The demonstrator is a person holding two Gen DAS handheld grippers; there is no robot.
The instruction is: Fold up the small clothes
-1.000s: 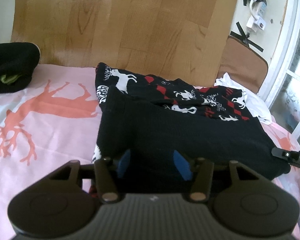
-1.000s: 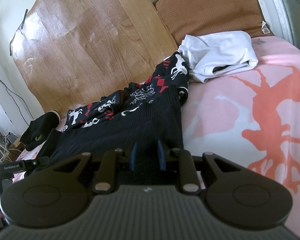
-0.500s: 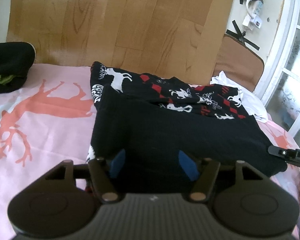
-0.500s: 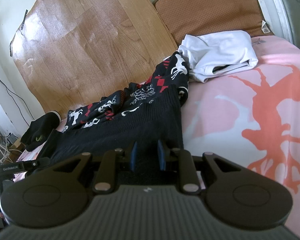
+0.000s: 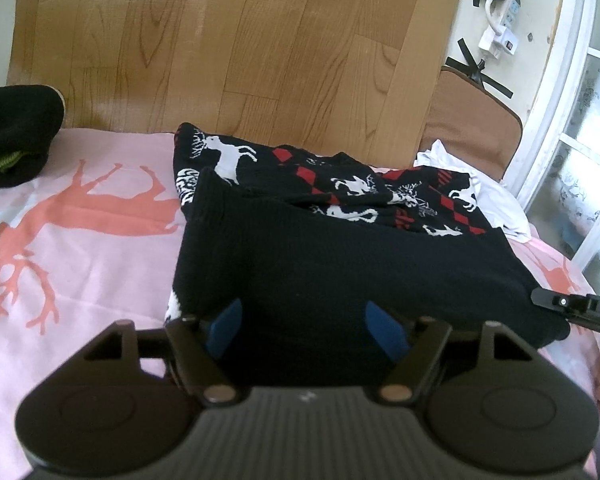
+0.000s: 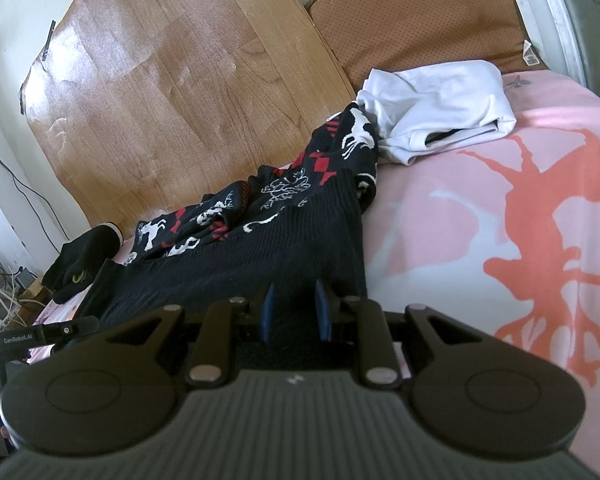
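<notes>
Left gripper (image 5: 306, 330) jaws just spread, off dark reindeer-patterned knit sweater (image 5: 340, 264).
Right gripper (image 6: 292, 312) pinches sweater's hem.

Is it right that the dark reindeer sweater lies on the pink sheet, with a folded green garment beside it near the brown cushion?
Not quite. The garment beside the sweater is white, not green, as the right wrist view shows. The rest holds: the sweater lies on the pink sheet, near the brown cushion.
</notes>
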